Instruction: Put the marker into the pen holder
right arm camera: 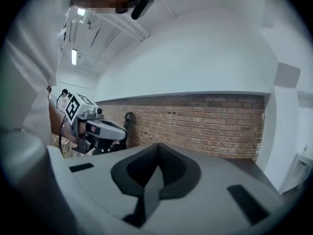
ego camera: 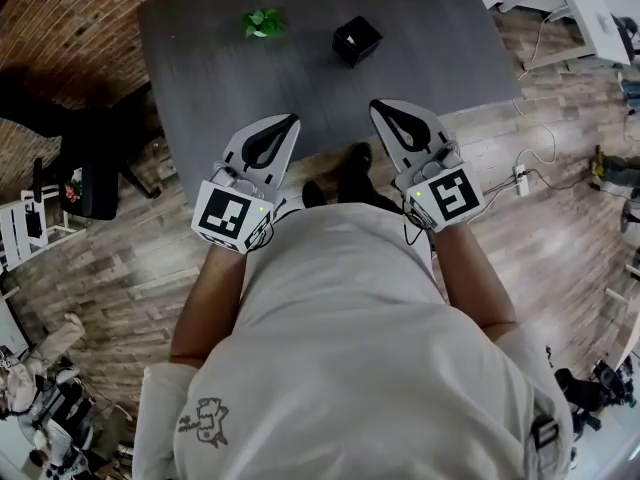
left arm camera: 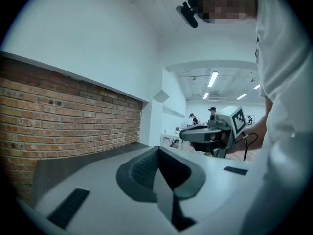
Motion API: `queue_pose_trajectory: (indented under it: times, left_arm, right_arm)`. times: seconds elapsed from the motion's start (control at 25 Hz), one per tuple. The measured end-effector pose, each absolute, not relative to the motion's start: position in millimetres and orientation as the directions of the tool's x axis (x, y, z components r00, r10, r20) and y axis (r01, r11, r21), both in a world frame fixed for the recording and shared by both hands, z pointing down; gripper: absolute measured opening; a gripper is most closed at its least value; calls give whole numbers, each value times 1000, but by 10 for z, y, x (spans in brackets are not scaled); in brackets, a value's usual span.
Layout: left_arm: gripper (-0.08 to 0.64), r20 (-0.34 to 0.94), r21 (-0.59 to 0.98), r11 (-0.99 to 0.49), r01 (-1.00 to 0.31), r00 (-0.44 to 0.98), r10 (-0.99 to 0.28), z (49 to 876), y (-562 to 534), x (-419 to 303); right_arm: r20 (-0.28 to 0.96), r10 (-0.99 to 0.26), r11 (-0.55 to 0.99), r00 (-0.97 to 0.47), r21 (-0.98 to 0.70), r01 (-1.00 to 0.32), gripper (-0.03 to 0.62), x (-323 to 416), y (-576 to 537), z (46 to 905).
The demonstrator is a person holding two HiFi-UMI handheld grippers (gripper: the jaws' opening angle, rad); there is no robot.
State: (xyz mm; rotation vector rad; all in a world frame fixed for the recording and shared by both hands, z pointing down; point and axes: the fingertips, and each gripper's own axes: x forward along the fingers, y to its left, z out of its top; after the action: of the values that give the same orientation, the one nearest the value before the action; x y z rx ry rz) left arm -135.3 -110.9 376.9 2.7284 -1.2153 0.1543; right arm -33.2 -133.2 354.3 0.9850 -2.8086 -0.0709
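Boxy black pen holder [ego camera: 356, 40] on matte dark-grey table [ego camera: 200, 68].

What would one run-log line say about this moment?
left gripper: shut, empty | right gripper: shut, empty | pen holder: on table, untouched | green object: on table, left of holder

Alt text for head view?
From above, a person in a white shirt holds the left hand-held gripper and right hand-held gripper, both shut and empty, over the near edge of a dark table; a black pen holder and a small green object sit at its far side.
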Motion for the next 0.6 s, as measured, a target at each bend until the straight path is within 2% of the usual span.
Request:
queue_pose_trajectory:
  times: [0.6]
  left_arm:
    - [11, 139, 73, -636, -768, 640, -756, 3602, -832, -938]
  right_arm:
    - [114, -601, 799, -791, 49, -600, 5, 188, -1035, 3381]
